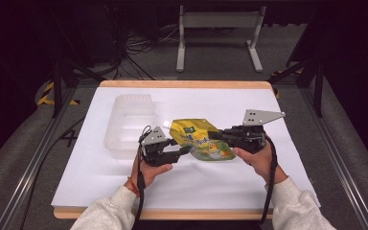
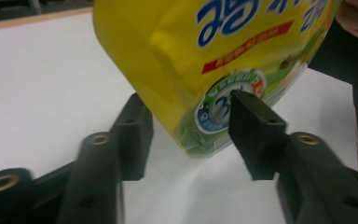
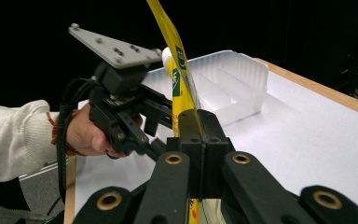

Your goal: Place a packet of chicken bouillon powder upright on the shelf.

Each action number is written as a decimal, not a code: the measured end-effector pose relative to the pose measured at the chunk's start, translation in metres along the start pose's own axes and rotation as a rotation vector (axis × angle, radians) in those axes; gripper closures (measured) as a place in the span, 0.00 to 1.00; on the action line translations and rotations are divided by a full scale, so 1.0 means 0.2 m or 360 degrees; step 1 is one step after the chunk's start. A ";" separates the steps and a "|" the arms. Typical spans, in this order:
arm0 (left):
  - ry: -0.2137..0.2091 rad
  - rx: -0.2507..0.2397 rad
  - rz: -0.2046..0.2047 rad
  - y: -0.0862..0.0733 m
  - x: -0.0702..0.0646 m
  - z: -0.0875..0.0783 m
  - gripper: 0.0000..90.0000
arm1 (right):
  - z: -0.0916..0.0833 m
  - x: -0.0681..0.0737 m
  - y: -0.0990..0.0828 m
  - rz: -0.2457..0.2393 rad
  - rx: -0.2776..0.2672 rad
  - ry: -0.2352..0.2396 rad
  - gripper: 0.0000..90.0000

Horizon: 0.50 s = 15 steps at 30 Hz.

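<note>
A yellow refill pouch (image 1: 199,139) with a white spout cap (image 1: 166,124) is held up over the white table between both grippers. My right gripper (image 1: 214,135) is shut on the pouch's thin right edge; in the right gripper view its jaws (image 3: 199,116) stand together with the pouch (image 3: 177,79) rising edge-on between them. My left gripper (image 1: 184,149) straddles the pouch's lower left corner. In the left gripper view both pads (image 2: 254,130) touch the printed pouch (image 2: 191,56), one on each side. The left gripper (image 3: 149,116) also appears from the right gripper's camera, under its grey plate.
A clear plastic compartment tray (image 1: 127,124) sits on the white sheet (image 1: 220,182) at the left, just beyond the left hand; it is also in the right gripper view (image 3: 233,79). The table's wooden edge runs along the back. A metal stand and cables lie on the floor beyond.
</note>
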<state>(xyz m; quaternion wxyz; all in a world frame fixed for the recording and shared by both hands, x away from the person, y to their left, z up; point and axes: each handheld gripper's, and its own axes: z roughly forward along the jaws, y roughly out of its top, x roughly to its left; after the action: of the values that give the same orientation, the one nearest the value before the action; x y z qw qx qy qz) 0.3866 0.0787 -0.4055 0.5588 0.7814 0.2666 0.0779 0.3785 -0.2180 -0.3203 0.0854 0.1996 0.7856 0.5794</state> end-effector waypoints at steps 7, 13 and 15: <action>0.0039 -0.0043 0.0017 0.02 0.00 -0.05 0.83 | 0.00 -0.03 -0.02 0.0051 -0.0053 -0.0023 1.00; 0.0095 -0.0026 0.0062 0.06 -0.01 -0.10 0.96 | 0.02 -0.02 -0.02 0.0022 -0.0042 -0.0060 1.00; 0.0138 -0.0019 0.0097 0.07 -0.01 -0.12 0.97 | 0.03 -0.01 -0.01 0.0001 -0.0035 -0.0059 1.00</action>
<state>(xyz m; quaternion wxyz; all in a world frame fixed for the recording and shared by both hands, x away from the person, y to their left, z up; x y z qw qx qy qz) 0.3796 0.0940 -0.3829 0.5487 0.7818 0.2662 0.1301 0.3813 -0.2139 -0.3249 0.1019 0.2095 0.7774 0.5843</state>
